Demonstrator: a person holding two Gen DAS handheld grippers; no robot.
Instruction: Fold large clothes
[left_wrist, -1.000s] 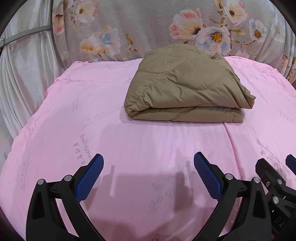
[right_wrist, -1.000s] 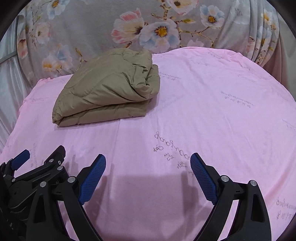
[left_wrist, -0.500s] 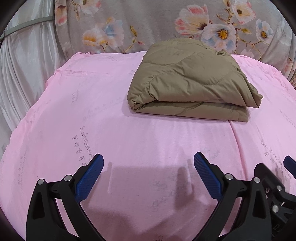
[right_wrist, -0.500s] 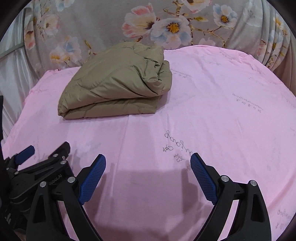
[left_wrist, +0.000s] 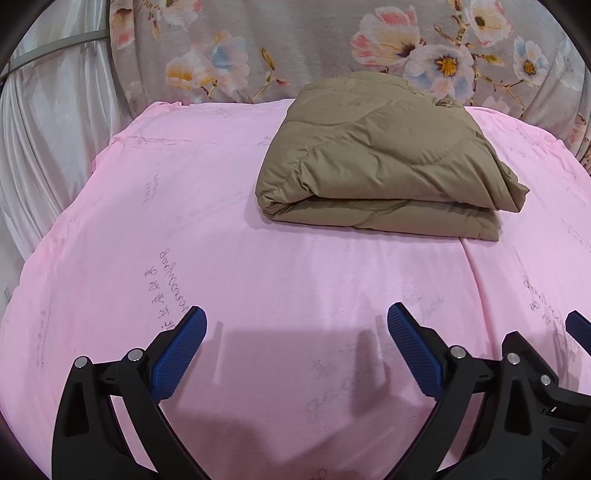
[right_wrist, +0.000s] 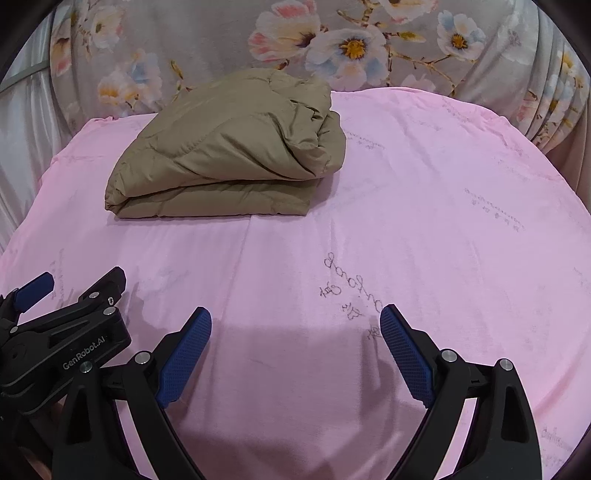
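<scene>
The tan quilted garment (left_wrist: 384, 162) lies folded into a compact, thick bundle at the far side of the bed, close to the floral fabric (left_wrist: 332, 48) behind it. In the right wrist view the same bundle (right_wrist: 229, 147) sits far and left. Its right end is bunched and rounded, less tidy than the left.

Beneath it, the pink sheet (left_wrist: 258, 277) is smooth, with one crease running toward the near edge.

The left tool (left_wrist: 295, 328) and right tool (right_wrist: 295, 328) hover near the front edge, side by side, well apart from the garment. Both are released, jaws spread wide, holding nothing.

Assessment: folding appears complete or nearly so. Risk: the padded filling may spring the loose right end open. A one-sided grasp would likely drag the top layer off.
</scene>
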